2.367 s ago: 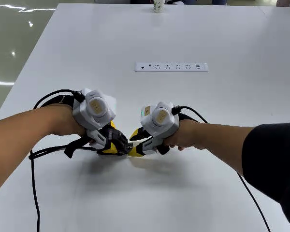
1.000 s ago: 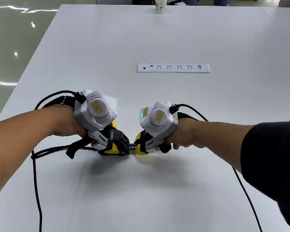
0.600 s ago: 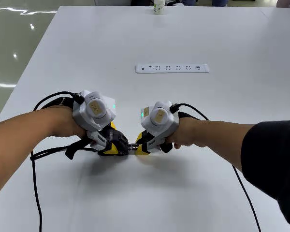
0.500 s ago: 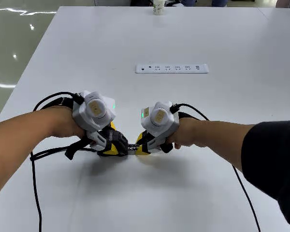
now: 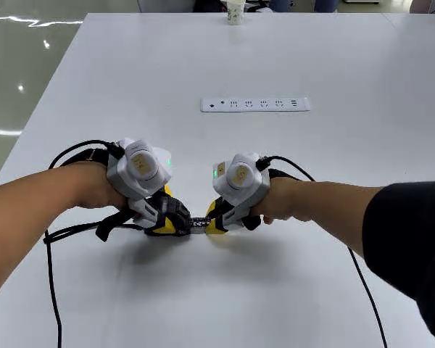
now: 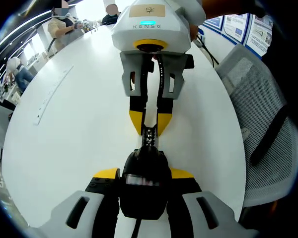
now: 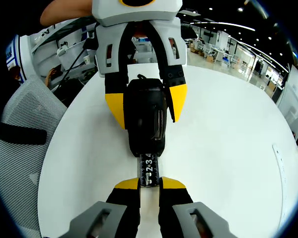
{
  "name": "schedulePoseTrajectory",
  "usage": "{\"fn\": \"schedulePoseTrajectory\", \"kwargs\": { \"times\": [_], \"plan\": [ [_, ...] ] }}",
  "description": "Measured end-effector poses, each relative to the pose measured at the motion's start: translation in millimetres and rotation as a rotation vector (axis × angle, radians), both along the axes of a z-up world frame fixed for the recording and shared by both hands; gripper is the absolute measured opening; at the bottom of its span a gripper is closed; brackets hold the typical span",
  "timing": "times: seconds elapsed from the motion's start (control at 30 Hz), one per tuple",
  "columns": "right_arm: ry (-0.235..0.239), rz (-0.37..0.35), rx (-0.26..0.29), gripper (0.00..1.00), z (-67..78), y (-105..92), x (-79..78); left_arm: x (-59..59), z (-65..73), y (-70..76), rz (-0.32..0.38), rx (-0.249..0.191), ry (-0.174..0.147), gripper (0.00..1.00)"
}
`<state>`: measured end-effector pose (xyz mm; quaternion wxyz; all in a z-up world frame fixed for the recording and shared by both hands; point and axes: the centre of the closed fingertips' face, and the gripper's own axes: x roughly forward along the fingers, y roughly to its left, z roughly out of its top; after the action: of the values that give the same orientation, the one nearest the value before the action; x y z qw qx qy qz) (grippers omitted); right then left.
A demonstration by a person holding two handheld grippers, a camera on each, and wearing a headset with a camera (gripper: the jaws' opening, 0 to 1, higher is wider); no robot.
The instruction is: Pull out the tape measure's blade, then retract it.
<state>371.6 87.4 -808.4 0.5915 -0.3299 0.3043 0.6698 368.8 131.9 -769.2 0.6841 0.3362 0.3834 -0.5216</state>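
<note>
White table (image 5: 275, 58); tape measure (image 7: 145, 116), blade (image 7: 149, 174) reading 2-3; right tool (image 6: 150, 126): KENSE.

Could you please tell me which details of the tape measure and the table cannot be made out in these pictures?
1. End hook of the blade: right gripper view, hidden between the tips of the right tongs.
2. Sides of the tape measure: left gripper view, covered by the left tongs.
3. Blade markings: head view, too small to read.
4. Cup: head view, top cut off by the picture's edge.
</note>
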Motion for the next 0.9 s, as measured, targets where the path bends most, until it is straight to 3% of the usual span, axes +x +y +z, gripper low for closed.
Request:
{"fn": "schedulePoseTrajectory", "kwargs": {
  "times": [0.9],
  "plan": [
    [0.004, -0.014, -0.02, 0.1, 0.8, -16.0, 0.5, 0.0, -1.3, -0.4, -0.005, 0.003, -0.007, 0.31]
  ]
}}
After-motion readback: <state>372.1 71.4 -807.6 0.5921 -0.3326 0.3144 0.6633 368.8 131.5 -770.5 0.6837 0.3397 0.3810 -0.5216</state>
